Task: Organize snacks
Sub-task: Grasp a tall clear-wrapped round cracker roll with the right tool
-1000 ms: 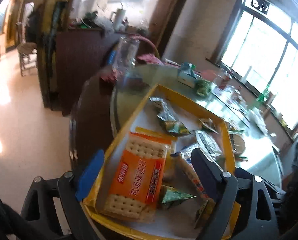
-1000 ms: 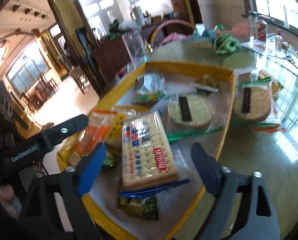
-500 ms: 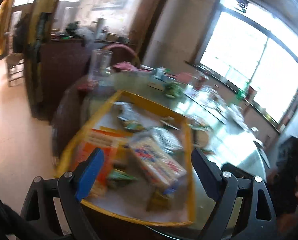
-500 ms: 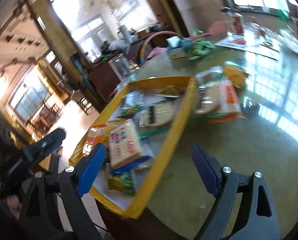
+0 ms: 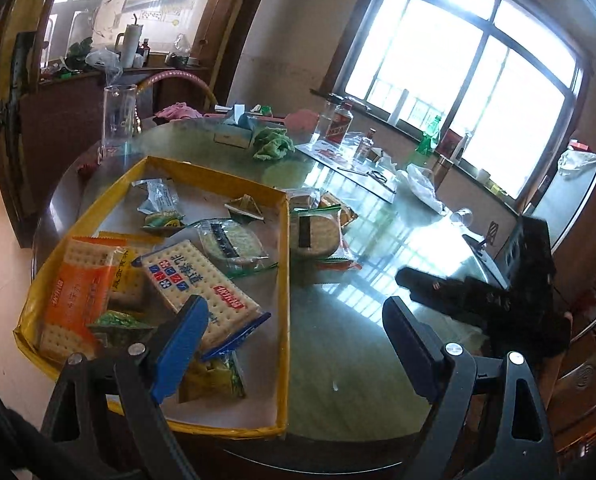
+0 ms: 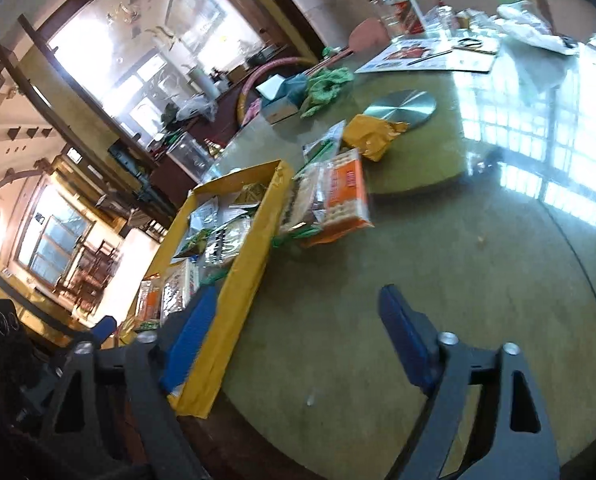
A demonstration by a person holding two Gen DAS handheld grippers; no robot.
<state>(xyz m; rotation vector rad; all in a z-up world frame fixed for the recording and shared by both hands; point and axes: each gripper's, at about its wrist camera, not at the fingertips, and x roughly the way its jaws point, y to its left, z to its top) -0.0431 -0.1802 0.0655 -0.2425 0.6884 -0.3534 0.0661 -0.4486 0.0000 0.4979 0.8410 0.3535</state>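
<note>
A yellow tray (image 5: 283, 280) on the round glass table holds several snack packs: an orange cracker pack (image 5: 74, 292), a blue-and-white cracker pack (image 5: 202, 280), a rice cracker bag (image 5: 230, 244) and small green packets. The tray also shows in the right wrist view (image 6: 242, 280). Outside it by its right wall lie a rice cracker bag (image 5: 314, 232), an orange cracker pack (image 6: 344, 196) and a yellow packet (image 6: 370, 134). My left gripper (image 5: 294, 344) is open and empty over the tray's near right corner. My right gripper (image 6: 298, 332) is open and empty over bare table, right of the tray.
The table's far side holds a green cloth (image 5: 272, 144), a tissue box (image 5: 234, 136), bottles (image 5: 338, 122), a placemat with scissors, a metal disc (image 6: 400, 106) and a tall glass (image 5: 118, 116). The table's near edge (image 5: 338, 456) is close below both grippers.
Both grippers have drawn back and swung right, away from the tray. The blue-and-white cracker pack now lies in the tray, clear of the right gripper that was around it.
</note>
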